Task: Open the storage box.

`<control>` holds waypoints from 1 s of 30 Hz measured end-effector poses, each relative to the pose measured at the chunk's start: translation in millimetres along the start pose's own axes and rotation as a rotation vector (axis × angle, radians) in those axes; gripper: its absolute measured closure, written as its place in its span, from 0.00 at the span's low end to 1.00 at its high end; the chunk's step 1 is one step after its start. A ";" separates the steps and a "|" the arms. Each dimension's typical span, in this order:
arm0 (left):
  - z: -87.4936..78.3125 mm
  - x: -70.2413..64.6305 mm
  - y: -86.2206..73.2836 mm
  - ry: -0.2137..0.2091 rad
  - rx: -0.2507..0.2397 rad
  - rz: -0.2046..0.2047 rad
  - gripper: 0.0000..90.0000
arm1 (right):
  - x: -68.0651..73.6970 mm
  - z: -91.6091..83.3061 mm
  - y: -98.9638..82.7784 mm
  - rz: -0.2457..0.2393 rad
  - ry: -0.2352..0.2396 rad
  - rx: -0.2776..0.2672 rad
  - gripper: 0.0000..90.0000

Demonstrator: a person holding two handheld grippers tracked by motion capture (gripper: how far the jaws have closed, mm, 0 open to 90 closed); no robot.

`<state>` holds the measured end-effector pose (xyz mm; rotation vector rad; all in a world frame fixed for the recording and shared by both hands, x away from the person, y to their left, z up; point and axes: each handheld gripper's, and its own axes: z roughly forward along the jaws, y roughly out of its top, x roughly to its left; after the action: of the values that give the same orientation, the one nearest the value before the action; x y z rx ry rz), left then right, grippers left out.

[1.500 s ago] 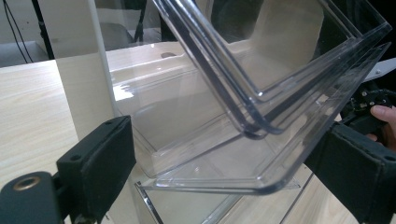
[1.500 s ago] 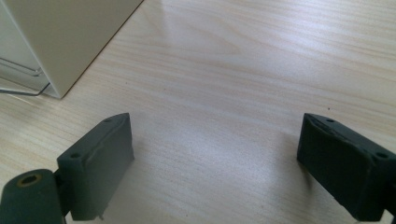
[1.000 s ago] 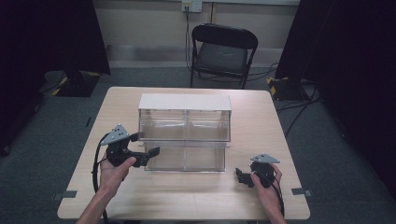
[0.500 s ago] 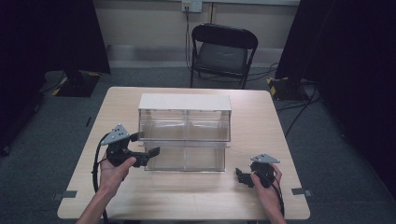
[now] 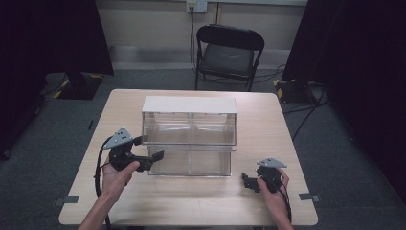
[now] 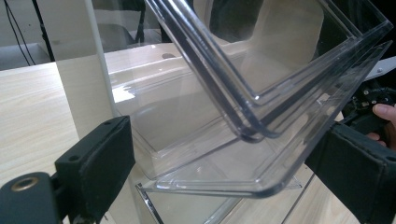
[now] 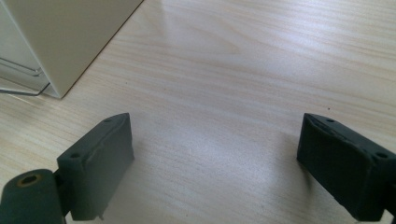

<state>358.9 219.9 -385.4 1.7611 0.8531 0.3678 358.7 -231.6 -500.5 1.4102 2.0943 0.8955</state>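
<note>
Clear plastic drawers make up the cabinet (image 5: pixel 189 134) standing mid-table, its white top facing up and a lower drawer (image 5: pixel 189 162) pulled out toward me. My left gripper (image 5: pixel 151 160) sits at that drawer's left front corner; in the left gripper view my two black jaws stand wide apart with the rounded corner of the lower drawer (image 6: pixel 224 182) between them, not pinched, and I cannot tell whether either pad touches it. My right gripper (image 5: pixel 246 181) rests low over the bare wooden table (image 5: pixel 268 124), just off the cabinet's right front corner, well apart from the left one. In the right gripper view its jaws are spread wide over the table (image 7: pixel 224 93), holding nothing, with the cabinet's white side (image 7: pixel 65 32) at upper left.
</note>
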 end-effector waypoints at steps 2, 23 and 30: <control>0.1 -0.1 0.0 0.001 0.000 0.000 0.09 | 0.0 0.0 0.0 0.000 0.000 0.000 0.11; 0.1 -0.4 0.1 0.000 -0.001 0.000 0.09 | 0.0 0.0 0.0 0.000 0.000 0.000 0.11; 0.2 -0.4 -0.1 0.000 -0.002 0.001 0.09 | 0.0 0.0 0.0 0.000 0.000 0.000 0.11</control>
<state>358.6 219.5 -385.5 1.7596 0.8521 0.3692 358.7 -231.6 -500.5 1.4101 2.0946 0.8957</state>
